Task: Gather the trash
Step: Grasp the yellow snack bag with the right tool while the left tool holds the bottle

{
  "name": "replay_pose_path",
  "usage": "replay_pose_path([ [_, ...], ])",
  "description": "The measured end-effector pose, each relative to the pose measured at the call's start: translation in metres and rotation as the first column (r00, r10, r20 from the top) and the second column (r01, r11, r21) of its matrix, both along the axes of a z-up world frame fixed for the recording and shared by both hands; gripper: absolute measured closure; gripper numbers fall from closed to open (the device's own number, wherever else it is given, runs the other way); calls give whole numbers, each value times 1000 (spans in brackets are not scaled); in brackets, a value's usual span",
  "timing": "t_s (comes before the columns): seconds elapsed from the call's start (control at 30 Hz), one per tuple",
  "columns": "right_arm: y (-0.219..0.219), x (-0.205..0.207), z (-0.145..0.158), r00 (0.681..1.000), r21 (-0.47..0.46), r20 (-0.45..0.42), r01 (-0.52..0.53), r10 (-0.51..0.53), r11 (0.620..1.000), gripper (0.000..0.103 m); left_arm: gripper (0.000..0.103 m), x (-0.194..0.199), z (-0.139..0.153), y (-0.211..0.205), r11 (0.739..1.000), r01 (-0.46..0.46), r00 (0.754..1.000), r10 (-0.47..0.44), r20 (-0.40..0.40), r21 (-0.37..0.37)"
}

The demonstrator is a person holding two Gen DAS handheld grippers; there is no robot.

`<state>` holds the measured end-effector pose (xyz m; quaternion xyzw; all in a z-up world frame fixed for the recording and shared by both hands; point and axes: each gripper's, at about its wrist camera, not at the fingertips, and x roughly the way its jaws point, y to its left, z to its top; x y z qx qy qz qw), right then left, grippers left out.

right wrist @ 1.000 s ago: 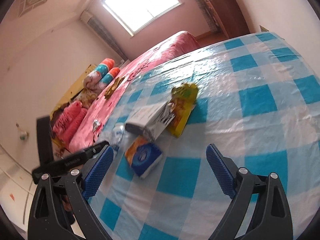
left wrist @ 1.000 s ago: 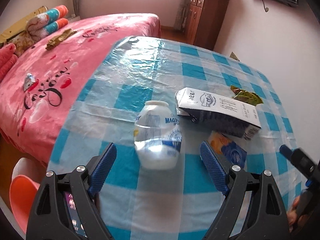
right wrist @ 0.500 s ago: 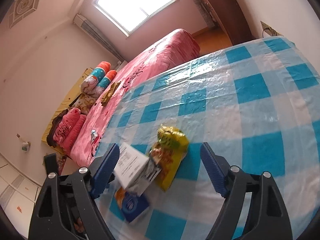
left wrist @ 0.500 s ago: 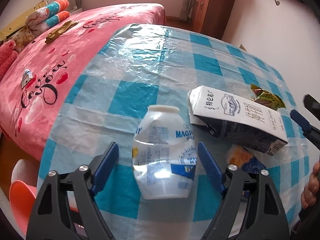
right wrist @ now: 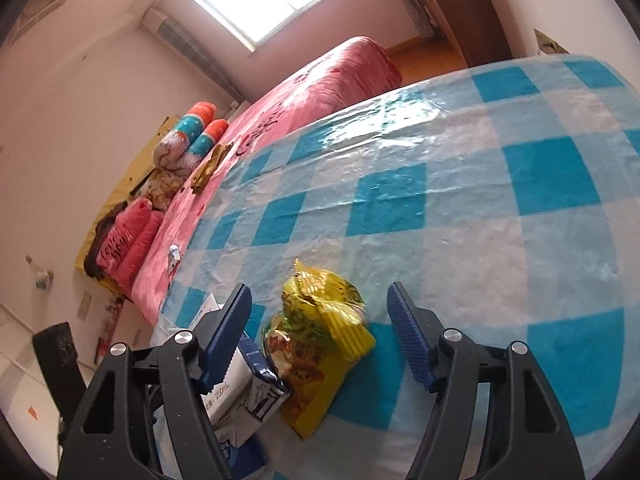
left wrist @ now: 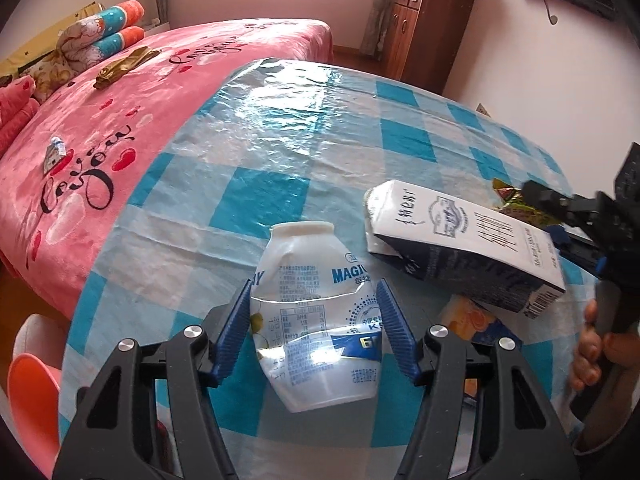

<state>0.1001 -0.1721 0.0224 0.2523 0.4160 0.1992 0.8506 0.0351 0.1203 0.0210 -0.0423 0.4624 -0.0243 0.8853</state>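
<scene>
- Now my left tool (left wrist: pixel 314 322) has just been closing round the crushed plastic bottle (left wrist: pixel 316 312), which lies on its side on the desk (left wrist: pixel 280 152), neck pointing away from me; both blue pads (left wrist: pixel 236 328) sit against its flanks, so I am gripping it.
- Just right of the bottle lies a white and dark milk carton (left wrist: pixel 460 248), one end propped over a small orange and blue packet (left wrist: pixel 474 320).
- Beyond the carton, a yellow-green snack bag (right wrist: pixel 320 344) lies crumpled on the blue and white checked cloth.
- My right tool (right wrist: pixel 320 328) has also just been closing; its jaws stand either side of the snack bag, with a clear gap to the right-hand pad, so it holds nothing, and the left pad overlaps the carton's end.
- From the left view, my right hand (left wrist: pixel 596 344) shows at the edge, wrapped round its handle.
- Past the desk is a pink bed (left wrist: pixel 120 128) with rolled blankets (left wrist: pixel 100 40), and a wooden cabinet (left wrist: pixel 424 28) against the far wall.
</scene>
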Motion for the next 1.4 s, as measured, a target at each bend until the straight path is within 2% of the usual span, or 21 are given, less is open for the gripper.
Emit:
replay_pose_path([
  [0.17, 10, -2, 0, 999, -106, 26, -22, 25, 994, 55, 40, -7, 0, -5, 1000, 14, 1000, -14, 7, -16],
  [0.4, 19, -9, 2, 997, -173, 49, -46, 56, 984, 66, 40, -15, -2, -26, 997, 66, 998, -66, 8, -27],
  [0.63, 15, -25, 3, 997, -192, 71, -17, 31, 981, 67, 40, -25, -3, -43, 995, 104, 995, -104, 10, -12],
  [0.9, -3, -41, 7, 996, -159, 91, 28, -14, 987, 68, 40, -33, -3, -58, 991, 131, 991, -131, 14, -9],
  [1.4, -56, -79, 13, 979, 8, 139, 149, -148, 989, 68, 40, -61, 5, -73, 984, 174, 984, -173, 33, -44],
])
